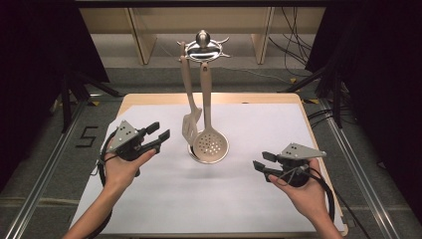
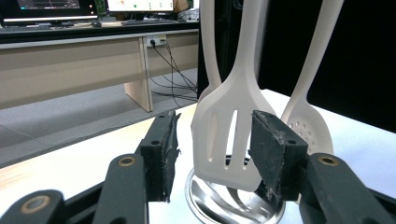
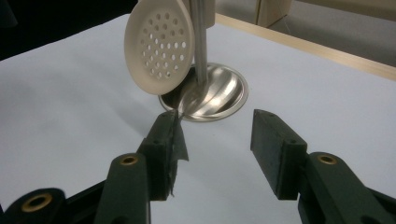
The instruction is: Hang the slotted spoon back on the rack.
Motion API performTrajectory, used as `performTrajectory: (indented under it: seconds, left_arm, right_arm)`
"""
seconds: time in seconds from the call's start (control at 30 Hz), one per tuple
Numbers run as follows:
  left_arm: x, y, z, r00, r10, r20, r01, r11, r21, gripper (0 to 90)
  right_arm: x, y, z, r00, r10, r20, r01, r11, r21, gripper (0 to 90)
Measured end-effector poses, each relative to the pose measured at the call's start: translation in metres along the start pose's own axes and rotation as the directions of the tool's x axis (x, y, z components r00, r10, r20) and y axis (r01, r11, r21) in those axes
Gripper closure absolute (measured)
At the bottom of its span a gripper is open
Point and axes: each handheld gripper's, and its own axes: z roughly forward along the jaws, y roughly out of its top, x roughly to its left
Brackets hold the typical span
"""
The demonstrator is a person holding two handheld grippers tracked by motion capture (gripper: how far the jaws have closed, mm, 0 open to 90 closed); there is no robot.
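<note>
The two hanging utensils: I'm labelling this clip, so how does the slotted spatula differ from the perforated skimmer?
The slotted spatula has a flat, squarish blade cut with long slots; the perforated skimmer has a round bowl dotted with small holes. In the high view the spatula hangs to the left, the skimmer lower and to the right. The spatula lies straight ahead of the left gripper, the skimmer off to one side. Both are cream-coloured, long-handled and hang from the metal stand.
</note>
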Motion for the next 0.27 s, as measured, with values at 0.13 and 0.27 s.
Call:
performTrajectory:
  seconds: [0.13, 0.27]
  left_arm:
    - [0.0009, -0.0011, -0.0004, 1.0000, -0.005, -0.007, 0.005, 0.9999, 0.011, 50.7]
    - [0.0001, -0.0008, -0.0002, 1.0000, -0.006, -0.004, 0.006, 0.9999, 0.009, 50.6]
  right_arm:
    - [0.0022, -0.0015, 0.0000, 0.9989, 0.044, -0.017, -0.044, 0.9986, 0.030, 52.8]
    - [0.0019, -0.0015, 0.0004, 0.9994, 0.034, -0.010, -0.034, 0.9992, 0.024, 52.6]
